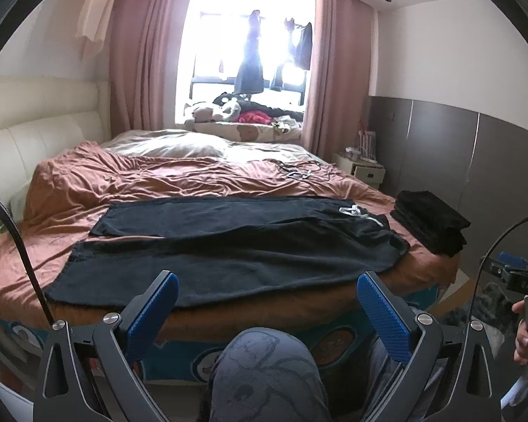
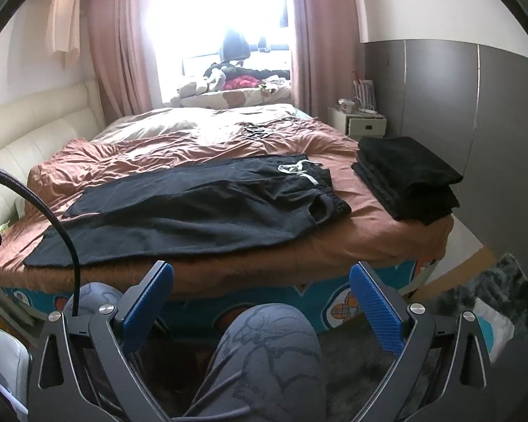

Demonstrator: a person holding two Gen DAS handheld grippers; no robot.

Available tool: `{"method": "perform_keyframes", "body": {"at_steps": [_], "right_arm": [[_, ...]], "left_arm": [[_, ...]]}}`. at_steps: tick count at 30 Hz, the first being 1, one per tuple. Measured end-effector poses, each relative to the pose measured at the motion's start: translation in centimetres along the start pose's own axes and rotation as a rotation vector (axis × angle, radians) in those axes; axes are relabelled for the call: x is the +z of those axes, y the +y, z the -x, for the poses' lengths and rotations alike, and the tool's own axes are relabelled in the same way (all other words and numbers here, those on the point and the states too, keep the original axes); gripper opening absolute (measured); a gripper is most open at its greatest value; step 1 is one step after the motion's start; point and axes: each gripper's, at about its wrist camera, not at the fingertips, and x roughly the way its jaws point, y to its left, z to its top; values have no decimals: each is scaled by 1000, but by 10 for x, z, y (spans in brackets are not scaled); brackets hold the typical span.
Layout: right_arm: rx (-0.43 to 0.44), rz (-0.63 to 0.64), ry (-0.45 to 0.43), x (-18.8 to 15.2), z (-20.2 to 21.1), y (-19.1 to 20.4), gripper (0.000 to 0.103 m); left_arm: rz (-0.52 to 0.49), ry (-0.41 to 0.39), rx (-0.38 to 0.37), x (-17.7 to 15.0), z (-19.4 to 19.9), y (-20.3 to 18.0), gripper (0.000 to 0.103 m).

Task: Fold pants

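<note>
Black pants point(image 1: 228, 246) lie spread flat across the near side of the bed, legs pointing left, waistband with a white drawstring point(image 1: 355, 211) at the right. In the right wrist view the same pants point(image 2: 193, 207) show their waistband point(image 2: 329, 204) toward the right. My left gripper point(image 1: 266, 290) hangs open just short of the bed's near edge, nothing between its blue pads point(image 1: 155, 311). My right gripper point(image 2: 262, 283) is open too, held back from the bed over a person's knee, empty.
A stack of folded black clothes point(image 1: 429, 225) point(image 2: 408, 183) sits at the bed's right corner. The rust-coloured duvet point(image 1: 158, 183) is rumpled, with cables point(image 1: 299, 170) farther back. A person's knee point(image 1: 264, 372) is below the left gripper. A white nightstand point(image 2: 364, 125) and grey wardrobe point(image 2: 475, 140) stand at right.
</note>
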Motion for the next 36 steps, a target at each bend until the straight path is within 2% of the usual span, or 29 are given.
{"method": "perform_keyframes", "body": {"at_steps": [11, 36], "right_arm": [[2, 28, -3, 0, 2, 2, 101], [-22, 24, -27, -7, 14, -5, 101]], "left_arm": [[33, -10, 12, -6, 7, 8, 103], [-6, -24, 23, -5, 17, -3, 102]]}}
